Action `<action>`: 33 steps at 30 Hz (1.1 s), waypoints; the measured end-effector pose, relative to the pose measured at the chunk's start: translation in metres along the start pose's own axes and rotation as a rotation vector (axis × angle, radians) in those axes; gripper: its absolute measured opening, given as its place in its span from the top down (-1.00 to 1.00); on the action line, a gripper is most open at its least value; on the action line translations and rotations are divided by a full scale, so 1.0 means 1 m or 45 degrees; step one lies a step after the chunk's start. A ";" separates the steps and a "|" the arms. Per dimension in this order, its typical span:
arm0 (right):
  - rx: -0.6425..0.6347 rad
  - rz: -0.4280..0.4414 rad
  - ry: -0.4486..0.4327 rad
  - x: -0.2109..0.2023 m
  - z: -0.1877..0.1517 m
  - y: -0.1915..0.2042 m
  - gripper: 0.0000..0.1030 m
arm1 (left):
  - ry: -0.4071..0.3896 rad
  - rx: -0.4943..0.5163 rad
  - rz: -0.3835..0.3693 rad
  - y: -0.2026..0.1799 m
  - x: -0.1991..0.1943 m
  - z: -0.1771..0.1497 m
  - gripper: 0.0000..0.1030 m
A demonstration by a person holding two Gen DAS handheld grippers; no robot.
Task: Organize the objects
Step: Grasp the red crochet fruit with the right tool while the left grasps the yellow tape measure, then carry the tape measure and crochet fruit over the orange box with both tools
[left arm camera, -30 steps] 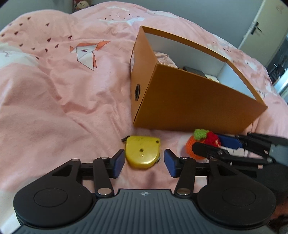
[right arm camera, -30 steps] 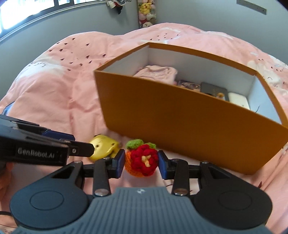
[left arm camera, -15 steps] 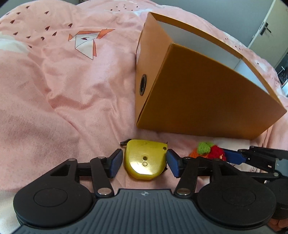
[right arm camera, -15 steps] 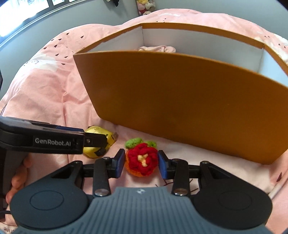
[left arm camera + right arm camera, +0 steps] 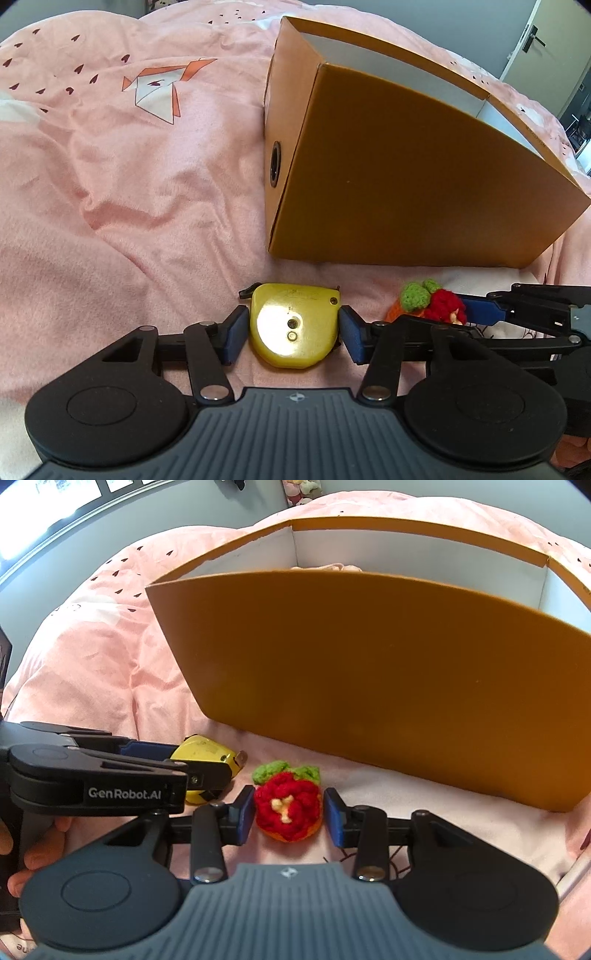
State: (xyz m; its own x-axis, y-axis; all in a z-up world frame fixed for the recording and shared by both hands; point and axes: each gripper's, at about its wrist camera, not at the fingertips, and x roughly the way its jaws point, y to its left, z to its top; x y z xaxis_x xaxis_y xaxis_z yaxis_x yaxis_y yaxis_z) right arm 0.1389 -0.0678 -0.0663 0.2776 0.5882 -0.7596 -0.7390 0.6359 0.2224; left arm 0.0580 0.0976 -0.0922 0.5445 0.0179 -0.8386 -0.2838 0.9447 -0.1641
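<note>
A yellow tape measure (image 5: 293, 328) lies flat on the pink bedspread, between the blue pads of my left gripper (image 5: 294, 334). Its jaws are closing, and both pads touch the case's sides. To its right sits a crocheted toy (image 5: 288, 806), red with green leaves and an orange base. My right gripper (image 5: 289, 816) is shut on the toy, low over the bedspread. In the left wrist view the toy (image 5: 430, 301) shows beside the right gripper's fingers (image 5: 480, 312). An open orange cardboard box (image 5: 369, 686) stands just behind both objects.
The box's tall near wall (image 5: 424, 177) rises close ahead of both grippers; a pink cloth (image 5: 328, 568) peeks over its rim. Rumpled pink bedspread (image 5: 129, 177) spreads out to the left. A hand (image 5: 33, 853) grips the left tool. A door (image 5: 543, 44) stands at far right.
Both grippers have come down toward the bedspread, so the box wall now hides most of its inside. The left jaws now touch the tape measure. The toy stayed between the right pads.
</note>
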 end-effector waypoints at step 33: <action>0.076 0.028 -0.410 -0.115 0.101 -0.016 0.20 | -0.039 0.373 -0.217 -0.050 -0.094 0.138 -0.17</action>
State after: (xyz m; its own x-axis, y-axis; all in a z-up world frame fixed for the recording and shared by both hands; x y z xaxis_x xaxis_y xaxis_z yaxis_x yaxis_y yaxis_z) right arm 0.1808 -0.0951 0.0798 0.4491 0.7235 -0.5243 -0.7121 0.6442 0.2791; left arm 0.1299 0.0942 0.0663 0.5895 -0.1426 -0.7951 0.0500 0.9888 -0.1403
